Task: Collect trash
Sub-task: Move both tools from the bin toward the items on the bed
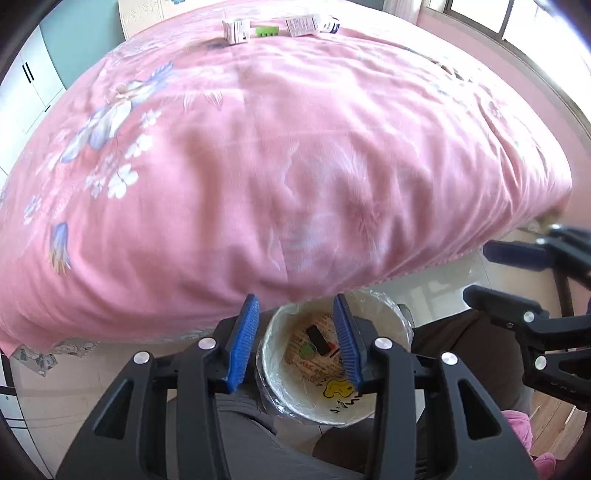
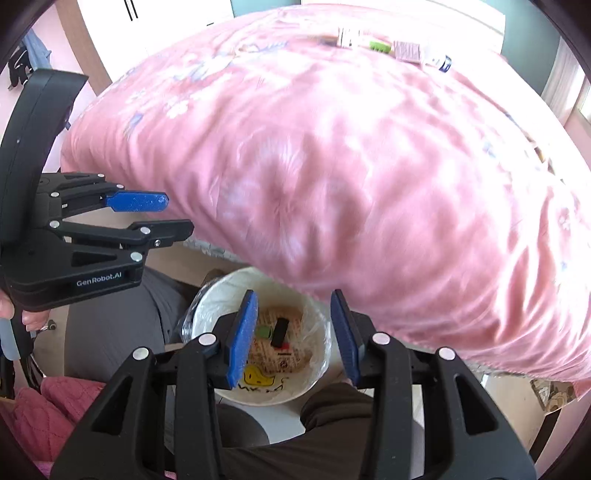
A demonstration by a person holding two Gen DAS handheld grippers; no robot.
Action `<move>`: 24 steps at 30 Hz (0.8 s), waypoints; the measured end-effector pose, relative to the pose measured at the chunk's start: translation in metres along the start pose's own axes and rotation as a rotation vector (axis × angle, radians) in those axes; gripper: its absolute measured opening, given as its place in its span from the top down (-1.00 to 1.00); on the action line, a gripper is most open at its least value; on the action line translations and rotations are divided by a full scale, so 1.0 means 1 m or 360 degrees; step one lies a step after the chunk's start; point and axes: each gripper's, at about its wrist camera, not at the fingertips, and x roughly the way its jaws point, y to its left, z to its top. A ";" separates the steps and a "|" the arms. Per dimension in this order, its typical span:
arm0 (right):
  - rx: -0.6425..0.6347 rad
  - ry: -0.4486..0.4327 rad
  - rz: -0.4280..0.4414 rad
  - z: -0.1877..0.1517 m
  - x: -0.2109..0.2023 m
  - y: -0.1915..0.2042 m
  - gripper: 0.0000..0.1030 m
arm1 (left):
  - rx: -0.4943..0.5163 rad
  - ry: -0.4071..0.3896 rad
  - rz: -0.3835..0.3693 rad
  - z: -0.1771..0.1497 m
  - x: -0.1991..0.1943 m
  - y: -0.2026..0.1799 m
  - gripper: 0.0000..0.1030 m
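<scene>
The bin [image 1: 369, 402] mouth lies open below, while the bed [image 1: 280, 166] edge overhangs its far rim.

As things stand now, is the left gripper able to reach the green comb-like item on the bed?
Probably not from here: the left gripper hangs empty over the bin, while the green item lies at the bed's far edge. Nothing blocks the way.

The bedspread [image 1: 258, 155] is soft, matt pink cloth, printed with flowers. A glossy, crinkled clear plastic liner sits in the smooth white bin [image 1: 380, 402]. The gripper pads [image 1: 243, 343] are ribbed blue plastic.
</scene>
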 end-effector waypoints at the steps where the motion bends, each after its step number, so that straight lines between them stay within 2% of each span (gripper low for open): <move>1: 0.0000 -0.0037 -0.0010 0.008 -0.008 -0.002 0.14 | -0.0005 -0.0025 0.0012 0.008 -0.006 0.001 0.03; 4: 0.0007 -0.0135 -0.0039 0.033 -0.026 -0.013 -0.02 | -0.0017 -0.0104 0.0053 0.036 -0.022 0.008 0.00; 8: 0.0026 -0.0226 -0.0088 0.069 -0.041 -0.028 -0.05 | -0.0046 -0.0192 0.0089 0.074 -0.038 0.016 -0.01; 12: 0.0011 -0.0311 -0.0151 0.106 -0.053 -0.050 -0.20 | -0.0060 -0.0274 0.0144 0.109 -0.050 0.019 -0.25; 15: 0.0001 -0.0358 -0.0187 0.133 -0.053 -0.061 -0.21 | -0.0070 -0.0329 0.0187 0.140 -0.054 0.025 -0.29; 18: 0.0011 -0.0400 -0.0226 0.164 -0.048 -0.073 -0.34 | -0.0100 -0.0374 0.0221 0.171 -0.055 0.033 -0.33; 20: 0.0021 -0.0427 -0.0241 0.182 -0.043 -0.082 -0.35 | -0.0128 -0.0398 0.0238 0.192 -0.053 0.037 -0.39; 24: 0.0046 -0.0441 -0.0246 0.218 -0.026 -0.098 -0.35 | -0.0201 -0.0397 0.0233 0.233 -0.040 0.051 -0.41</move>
